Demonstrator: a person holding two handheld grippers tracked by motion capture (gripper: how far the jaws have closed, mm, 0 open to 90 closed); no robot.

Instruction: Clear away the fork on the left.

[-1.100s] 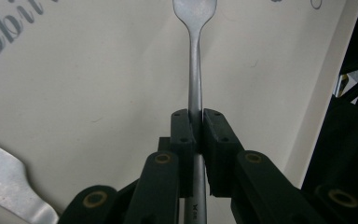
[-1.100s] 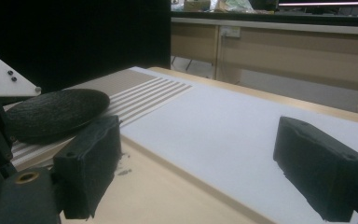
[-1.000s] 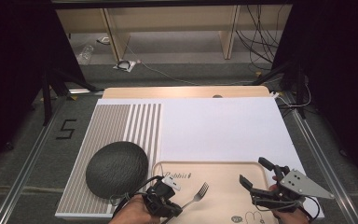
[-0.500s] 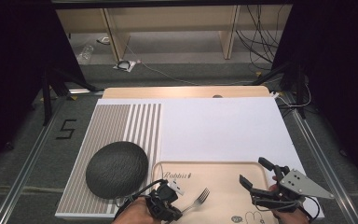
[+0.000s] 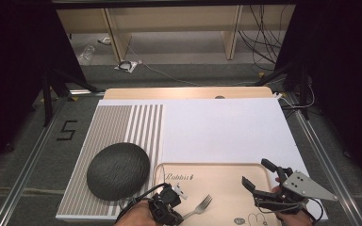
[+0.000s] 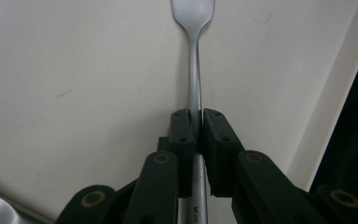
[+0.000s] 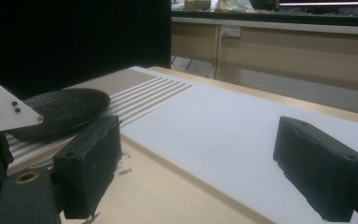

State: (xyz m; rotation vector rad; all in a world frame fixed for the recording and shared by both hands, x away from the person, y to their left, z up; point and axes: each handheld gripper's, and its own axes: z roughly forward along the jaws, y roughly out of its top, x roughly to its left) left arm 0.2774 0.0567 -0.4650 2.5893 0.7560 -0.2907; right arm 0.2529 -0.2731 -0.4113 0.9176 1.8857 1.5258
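Note:
A metal fork (image 5: 201,205) lies over the pale wooden tray (image 5: 207,164), tines pointing away from me. My left gripper (image 5: 181,215) is at the tray's near left edge, shut on the fork's handle. In the left gripper view both pads clamp the thin handle (image 6: 193,56) just behind the neck, and the left gripper (image 6: 196,121) points along it. My right gripper (image 5: 257,173) hovers over the tray's right end, open, with nothing between its jaws. The right gripper view shows the right gripper (image 7: 198,154) with its two black pads far apart above the tray and white sheet.
A dark round textured plate (image 5: 118,169) sits left of the tray on a striped mat (image 5: 127,122). A large white sheet (image 5: 221,132) covers the table beyond the tray. Shelving and cables lie on the floor past the far edge.
The left gripper and the fork have drifted a little toward the near edge of the tray. The right gripper has stayed put.

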